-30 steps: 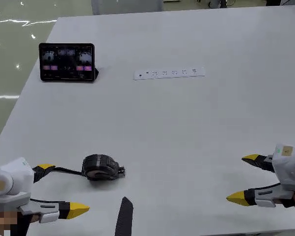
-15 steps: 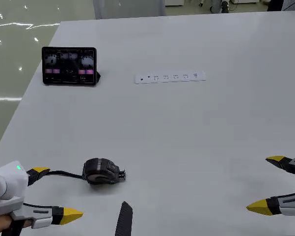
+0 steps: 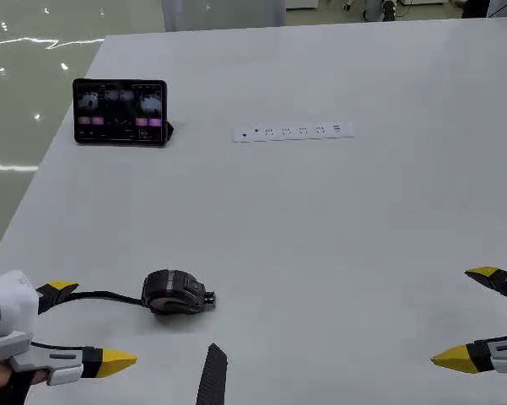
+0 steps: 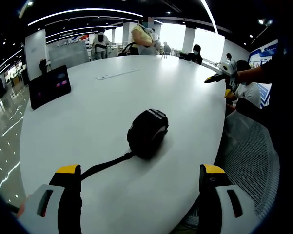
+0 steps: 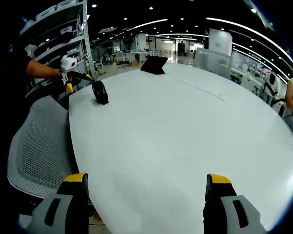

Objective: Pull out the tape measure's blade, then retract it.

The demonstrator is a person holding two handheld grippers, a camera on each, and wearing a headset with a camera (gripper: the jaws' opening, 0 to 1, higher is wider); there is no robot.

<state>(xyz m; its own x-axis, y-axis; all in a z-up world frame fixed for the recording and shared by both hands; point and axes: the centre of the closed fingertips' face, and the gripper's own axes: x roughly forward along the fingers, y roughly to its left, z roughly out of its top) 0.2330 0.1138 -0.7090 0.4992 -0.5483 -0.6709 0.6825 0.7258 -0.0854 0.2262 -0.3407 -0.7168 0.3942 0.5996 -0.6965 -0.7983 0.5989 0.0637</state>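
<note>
A black tape measure (image 3: 175,293) lies on the white table (image 3: 320,219) near its front left, with a black wrist strap (image 3: 101,296) trailing left from it. In the left gripper view the tape measure (image 4: 146,132) rests ahead of the jaws and its strap (image 4: 105,165) runs back between them. My left gripper (image 3: 86,325) stands open at the strap's end, left of the tape measure. The same left gripper (image 4: 139,181) has nothing gripped. My right gripper (image 3: 472,316) stands open at the table's front right, far from the tape measure (image 5: 100,91). Between the right gripper (image 5: 144,192) jaws lies bare table.
A tablet (image 3: 120,111) stands propped at the back left. A white power strip (image 3: 293,132) lies flat at mid-back. A mesh chair back (image 3: 212,375) pokes up at the front edge. People stand beyond the far side of the table (image 4: 146,36).
Both grippers have drawn back toward the front edge and outward, the left one leftward and the right one rightward. The tape measure has stayed put.
</note>
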